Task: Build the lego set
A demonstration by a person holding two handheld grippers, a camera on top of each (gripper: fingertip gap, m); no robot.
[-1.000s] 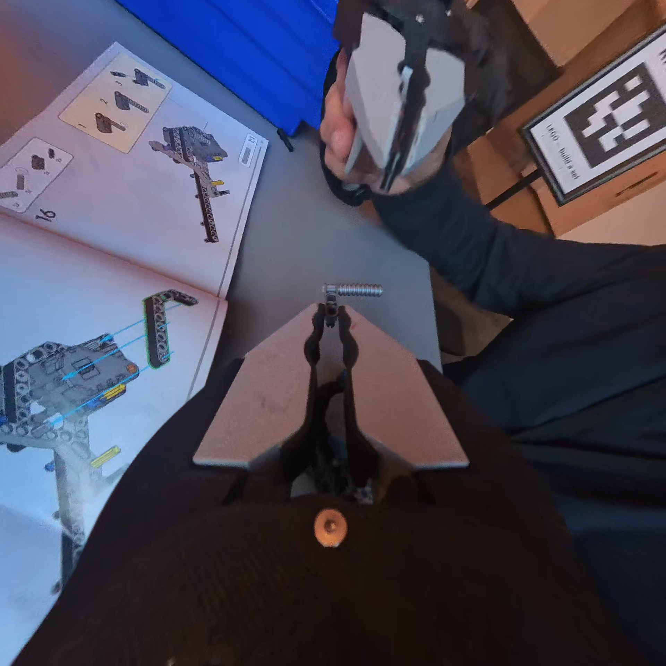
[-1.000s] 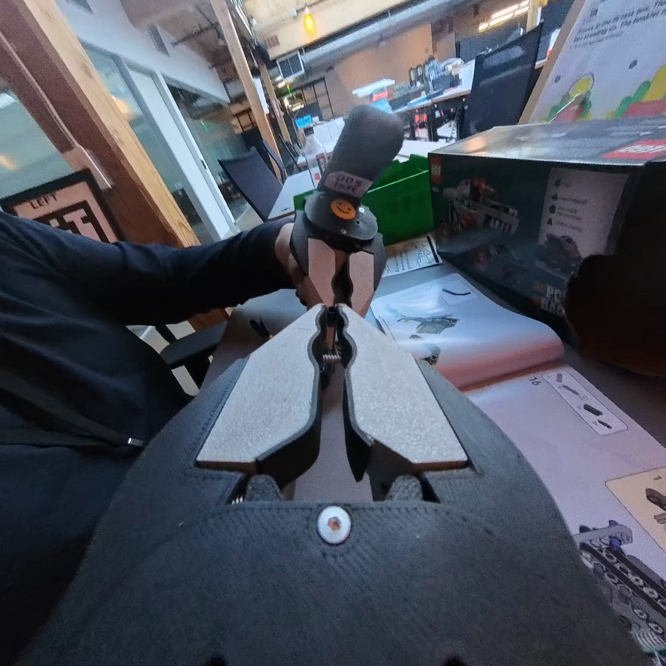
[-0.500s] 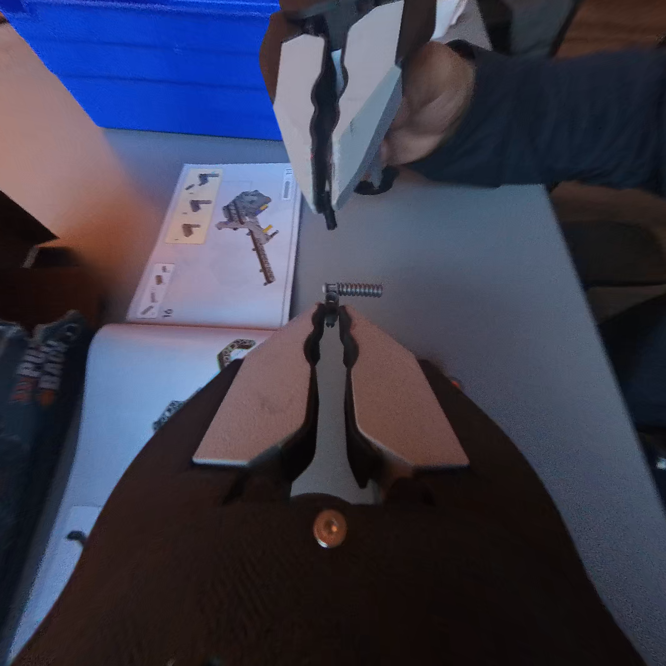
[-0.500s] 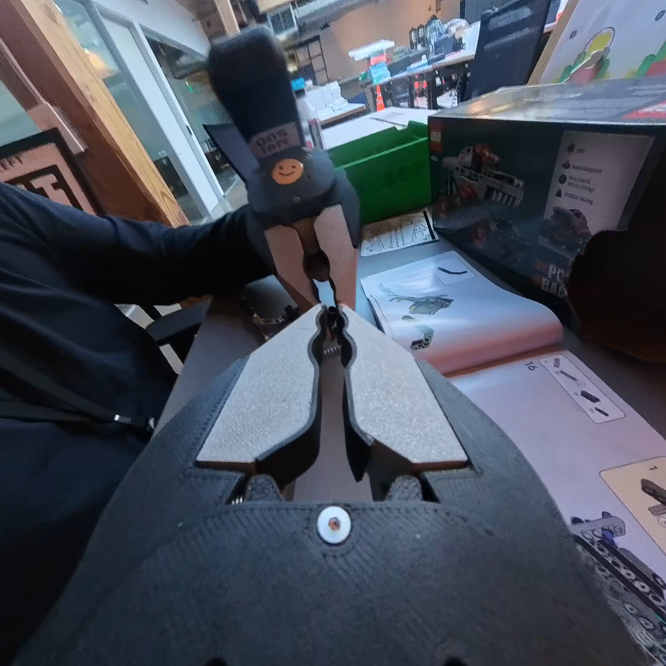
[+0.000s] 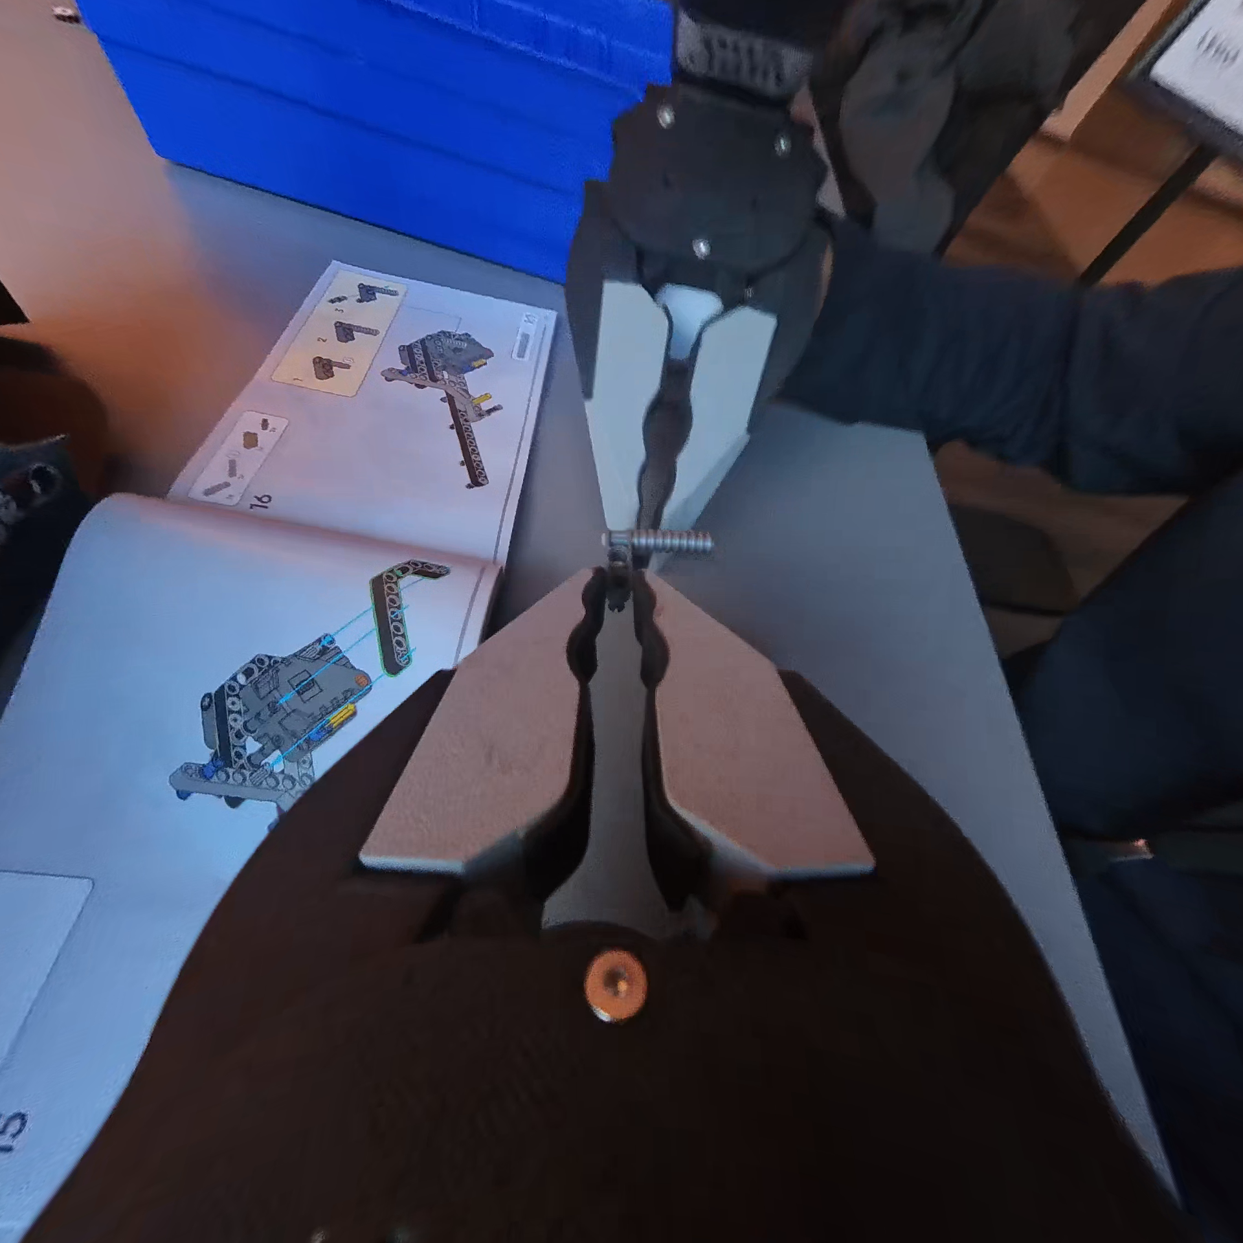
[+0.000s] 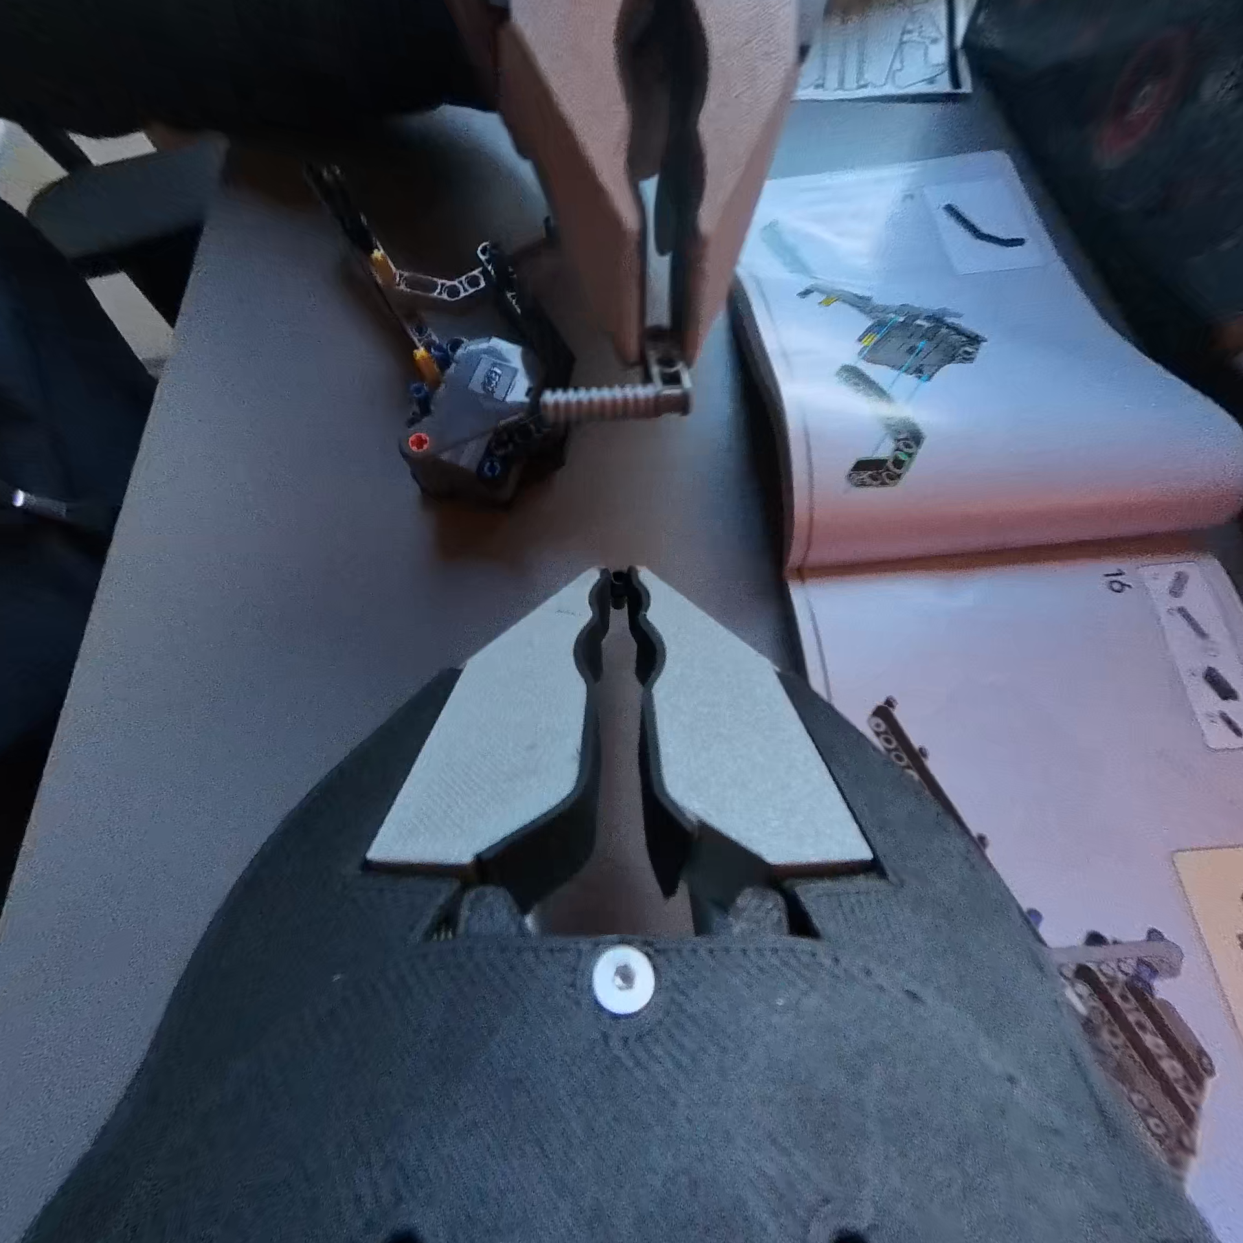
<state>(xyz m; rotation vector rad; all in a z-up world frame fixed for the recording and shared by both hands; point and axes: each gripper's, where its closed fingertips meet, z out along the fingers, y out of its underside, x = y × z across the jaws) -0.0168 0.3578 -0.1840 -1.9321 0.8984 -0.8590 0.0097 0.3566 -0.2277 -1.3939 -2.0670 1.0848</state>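
Observation:
My left gripper (image 5: 617,585) is shut on a small dark connector (image 5: 619,561) with a grey ribbed axle (image 5: 662,541) sticking out sideways to the right. In the right wrist view the left gripper (image 6: 662,343) hangs down from the top, holding the connector (image 6: 666,368) and the axle (image 6: 605,403) above the table. My right gripper (image 6: 615,588) is shut on a small black pin (image 6: 615,595), a short way from the axle. In the left wrist view the right gripper (image 5: 649,521) points tip to tip at the axle. A partly built grey Lego assembly (image 6: 471,403) lies on the table behind the axle.
An open instruction booklet (image 5: 303,605) lies left of the grippers; it also shows in the right wrist view (image 6: 975,323). A blue bin (image 5: 403,101) stands at the back. A dark Lego box (image 6: 1110,101) and a long beam assembly (image 6: 1130,1022) lie right. A dark sleeve (image 5: 1009,377) reaches in. The left gripper's tips are roughly 6 centimetres from the right gripper's. The right tips stand about 15 centimetres off the long beam assembly (image 6: 1130,1022).
The right gripper has swung down from level until it looks at the table, tip to tip with the left gripper. The left gripper still holds the connector and axle.

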